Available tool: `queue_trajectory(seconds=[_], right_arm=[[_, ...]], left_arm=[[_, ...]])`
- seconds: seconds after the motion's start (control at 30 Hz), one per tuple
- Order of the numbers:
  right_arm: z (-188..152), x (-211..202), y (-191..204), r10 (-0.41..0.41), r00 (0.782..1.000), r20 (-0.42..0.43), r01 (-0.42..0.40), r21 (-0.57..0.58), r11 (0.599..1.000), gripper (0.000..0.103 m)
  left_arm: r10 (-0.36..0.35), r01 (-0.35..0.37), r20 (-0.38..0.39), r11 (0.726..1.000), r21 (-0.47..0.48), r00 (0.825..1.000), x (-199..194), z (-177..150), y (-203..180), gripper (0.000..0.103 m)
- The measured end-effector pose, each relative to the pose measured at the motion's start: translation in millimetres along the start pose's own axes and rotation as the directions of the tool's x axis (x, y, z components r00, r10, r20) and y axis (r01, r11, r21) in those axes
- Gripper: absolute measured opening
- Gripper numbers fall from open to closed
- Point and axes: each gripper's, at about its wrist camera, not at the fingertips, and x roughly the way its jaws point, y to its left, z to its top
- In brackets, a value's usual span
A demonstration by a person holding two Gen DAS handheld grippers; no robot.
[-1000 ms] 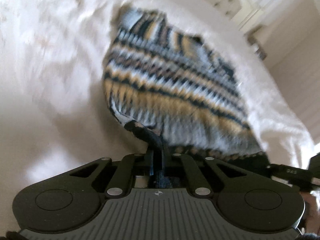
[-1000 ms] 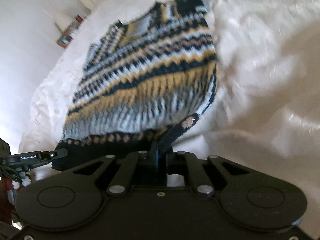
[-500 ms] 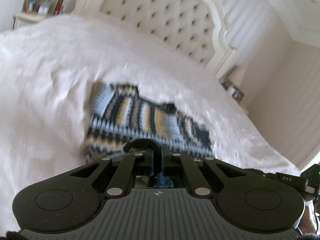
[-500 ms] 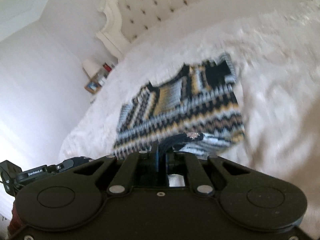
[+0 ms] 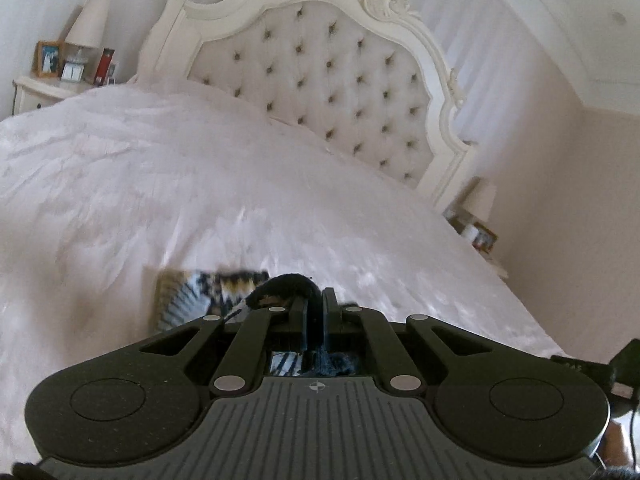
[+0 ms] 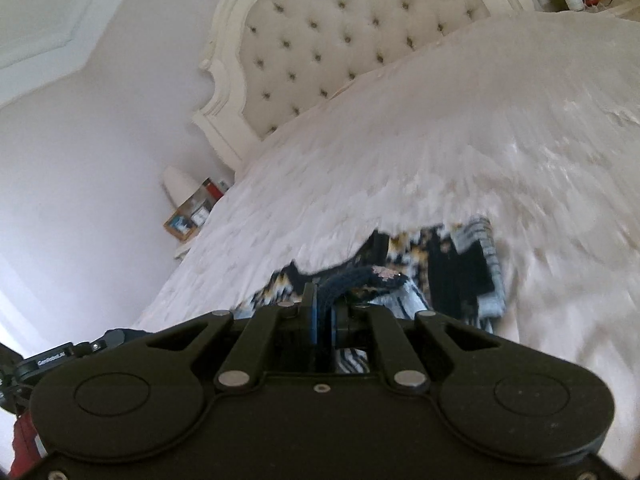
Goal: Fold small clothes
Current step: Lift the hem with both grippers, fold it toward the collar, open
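Soft daylight, motion blur (fisheye-bent edges).

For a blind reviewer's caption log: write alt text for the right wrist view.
The right gripper is shut on the dark hem of a striped knit sweater, which lies blurred on a white bedspread. Behind stand a tufted cream headboard and a bedside table holding a framed photo.

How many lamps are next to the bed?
2. One lamp stands on the nightstand at the far left of the left wrist view; the other lamp sits beside the headboard on the right. Others may be hidden.
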Motion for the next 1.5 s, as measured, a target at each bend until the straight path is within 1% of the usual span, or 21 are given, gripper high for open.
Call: queue_trajectory(seconds=[0.1,0.2,0.37,0.47,0.57,0.7,0.87,0.93,1.07,1.17,1.33,1.5], right_arm=[[12,26,-4,-0.022,1.0,0.023,0.022,-0.016,1.0,0.012],[21,57,-10,-0.054,0.998,0.023,0.055,-0.032,0.998,0.012],[22,108,-28,-0.13,0.991,-0.022,0.129,-0.033,0.991,0.012],[18,135,-40,-0.174,0.983,-0.059,0.172,-0.032,0.985,0.012],[12,153,-50,-0.203,0.976,-0.077,0.2,-0.046,0.979,0.012],[3,171,-57,-0.238,0.968,-0.084,0.231,-0.088,0.969,0.012],[-12,183,-61,-0.257,0.966,-0.037,0.247,-0.177,0.953,0.012],[-16,184,-62,-0.26,0.965,-0.019,0.252,-0.184,0.95,0.012],[-24,185,-66,-0.264,0.965,0.014,0.261,-0.193,0.946,0.009],[-27,187,-68,-0.261,0.965,0.029,0.262,-0.188,0.947,0.008],[-27,189,-71,-0.249,0.968,0.032,0.25,-0.166,0.954,0.008],[-26,186,-82,-0.204,0.979,0.026,0.205,-0.1,0.974,0.008]], left_arm=[[0.027,-0.027,-0.004,1.0,0.007,1.0,26,8,3,0.006],[0.061,-0.06,-0.033,0.998,0.004,0.998,56,11,9,0.006],[0.108,-0.11,-0.1,0.994,-0.015,0.989,100,4,26,0.006],[0.145,-0.149,-0.141,0.989,-0.019,0.979,125,-3,37,0.006],[0.181,-0.185,-0.166,0.983,-0.005,0.969,144,-9,46,0.006],[0.214,-0.217,-0.175,0.976,0.007,0.961,160,-19,56,0.006],[0.24,-0.248,-0.201,0.969,-0.014,0.95,177,-31,70,0.009],[0.237,-0.243,-0.195,0.97,-0.005,0.952,181,-36,74,0.009],[0.234,-0.23,-0.146,0.972,0.044,0.961,181,-48,72,0.009],[0.234,-0.229,-0.113,0.972,0.06,0.966,180,-53,71,0.009],[0.207,-0.205,-0.099,0.978,0.021,0.973,181,-56,78,0.01],[0.19,-0.191,-0.099,0.982,-0.006,0.977,181,-56,81,0.01]])
